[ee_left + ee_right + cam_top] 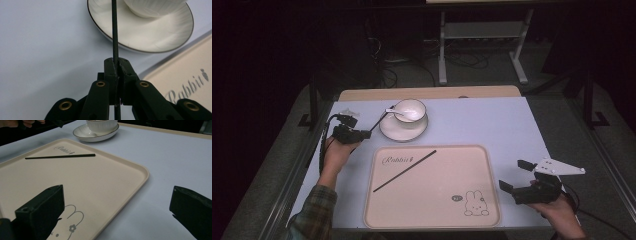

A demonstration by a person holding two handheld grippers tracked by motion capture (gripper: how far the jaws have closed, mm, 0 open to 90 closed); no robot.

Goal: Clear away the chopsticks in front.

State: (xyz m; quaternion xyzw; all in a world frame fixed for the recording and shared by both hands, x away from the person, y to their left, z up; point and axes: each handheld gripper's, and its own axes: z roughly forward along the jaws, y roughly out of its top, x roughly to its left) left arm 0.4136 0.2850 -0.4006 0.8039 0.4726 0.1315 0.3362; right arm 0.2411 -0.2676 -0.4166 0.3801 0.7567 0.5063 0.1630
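- Thin black chopstick [114, 32] is pinched between the left gripper [362, 134] jaws; they are clamped flat on it near one end, no gap showing in the left gripper view.
- From the jaws the stick runs up and away over the rim of the white saucer [155, 37]. In the high view it angles from the gripper toward the saucer's left edge, lifted off the table.
- White ribbed cup [409, 111] sits on the saucer, a white spoon [396, 113] resting in it with its handle poking out to the left.
- Second black chopstick [404, 171] lies flat and diagonal on the beige tray [492, 165], upper end near the "Rabbit" lettering [398, 160]. Nothing touches it.
- Tray sits just in front of the saucer, close but apart. Bunny print [475, 204] is in its near right corner.
- Right gripper [518, 176] is held near the tray's right edge at the near side of the table, jaws spread wide with nothing between them. In the right gripper view one jaw is over the bunny corner, the other over the bare pale blue table [175, 157].
- Left hand [337, 152] wraps its gripper from below, plaid sleeve [314, 212] behind it.
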